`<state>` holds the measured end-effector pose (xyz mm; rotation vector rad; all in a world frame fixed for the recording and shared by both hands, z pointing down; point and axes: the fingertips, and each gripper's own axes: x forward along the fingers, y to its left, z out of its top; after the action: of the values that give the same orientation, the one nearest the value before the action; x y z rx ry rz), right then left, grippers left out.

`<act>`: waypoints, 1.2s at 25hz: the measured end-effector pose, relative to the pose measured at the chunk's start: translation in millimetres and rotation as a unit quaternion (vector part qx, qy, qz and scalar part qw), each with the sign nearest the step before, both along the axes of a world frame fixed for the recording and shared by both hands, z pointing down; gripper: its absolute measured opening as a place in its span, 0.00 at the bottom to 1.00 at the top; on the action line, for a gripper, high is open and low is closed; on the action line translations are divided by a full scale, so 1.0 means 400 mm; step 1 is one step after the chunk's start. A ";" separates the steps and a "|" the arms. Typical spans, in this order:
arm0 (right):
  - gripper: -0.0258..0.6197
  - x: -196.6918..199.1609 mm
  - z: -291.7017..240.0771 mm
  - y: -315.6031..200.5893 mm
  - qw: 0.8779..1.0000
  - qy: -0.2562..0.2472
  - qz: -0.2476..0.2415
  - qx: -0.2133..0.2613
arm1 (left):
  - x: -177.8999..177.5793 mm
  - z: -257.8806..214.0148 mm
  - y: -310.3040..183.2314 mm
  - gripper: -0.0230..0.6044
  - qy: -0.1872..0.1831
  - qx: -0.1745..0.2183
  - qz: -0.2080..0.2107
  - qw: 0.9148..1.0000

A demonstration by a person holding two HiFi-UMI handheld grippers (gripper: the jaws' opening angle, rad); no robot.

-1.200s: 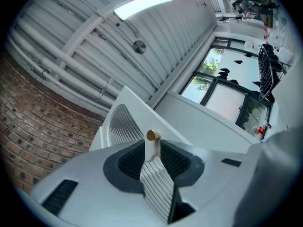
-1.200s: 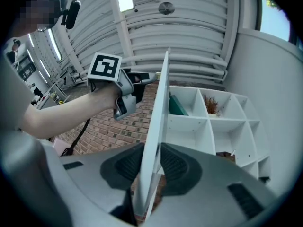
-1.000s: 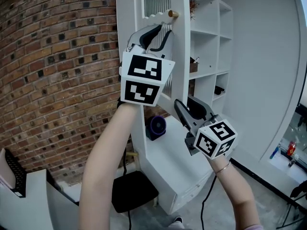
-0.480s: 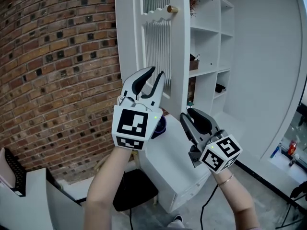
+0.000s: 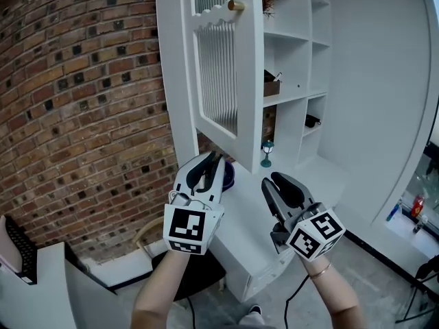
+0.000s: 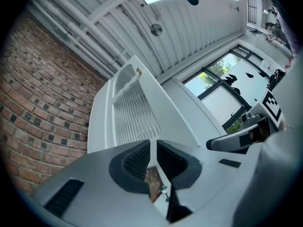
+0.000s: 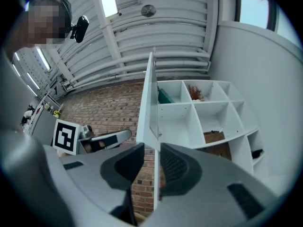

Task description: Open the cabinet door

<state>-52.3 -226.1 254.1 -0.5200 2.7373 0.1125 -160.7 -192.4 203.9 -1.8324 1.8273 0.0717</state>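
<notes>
The white cabinet door (image 5: 248, 81) with its ribbed glass pane (image 5: 218, 74) stands swung open, and its brass knob (image 5: 235, 5) is high at the top. My left gripper (image 5: 214, 160) hangs below the door's lower edge, apart from it. Its jaws are closing to a narrow gap with nothing between them. The right gripper (image 5: 273, 181) is beside it, also low and clear of the door, its jaws closing on nothing. In the left gripper view the door (image 6: 132, 108) and knob (image 6: 138, 71) rise above my left gripper (image 6: 153, 148). My right gripper (image 7: 152, 151) looks along the door's edge (image 7: 150, 103).
Open white shelves (image 5: 295, 81) behind the door hold a brown box (image 5: 272, 88) and a small green lamp figure (image 5: 266, 153). A dark round object (image 5: 228, 175) sits on the lower cabinet top (image 5: 254, 214). The brick wall (image 5: 89, 101) is on the left, a black stool (image 5: 199, 273) below.
Both grippers have dropped, the left from just under the knob to below the door's lower edge. The left jaws have narrowed. The door now shows more of its face.
</notes>
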 end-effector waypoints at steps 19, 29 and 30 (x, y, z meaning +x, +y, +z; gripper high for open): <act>0.12 0.043 0.344 -0.005 0.986 0.086 0.042 -0.133 | -0.029 0.471 0.000 0.05 0.124 -0.175 -0.006 0.977; 0.05 0.075 0.442 -0.001 0.978 0.100 0.080 -0.167 | -0.026 0.622 0.027 0.04 0.179 -0.226 -0.006 0.958; 0.05 0.077 0.449 0.000 0.977 0.099 0.080 -0.172 | -0.029 0.625 0.030 0.04 0.182 -0.226 -0.004 0.957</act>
<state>-21.5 -226.2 433.7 -0.8663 2.9189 -0.2909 -172.4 -180.4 454.0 -2.2402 2.2488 -0.0168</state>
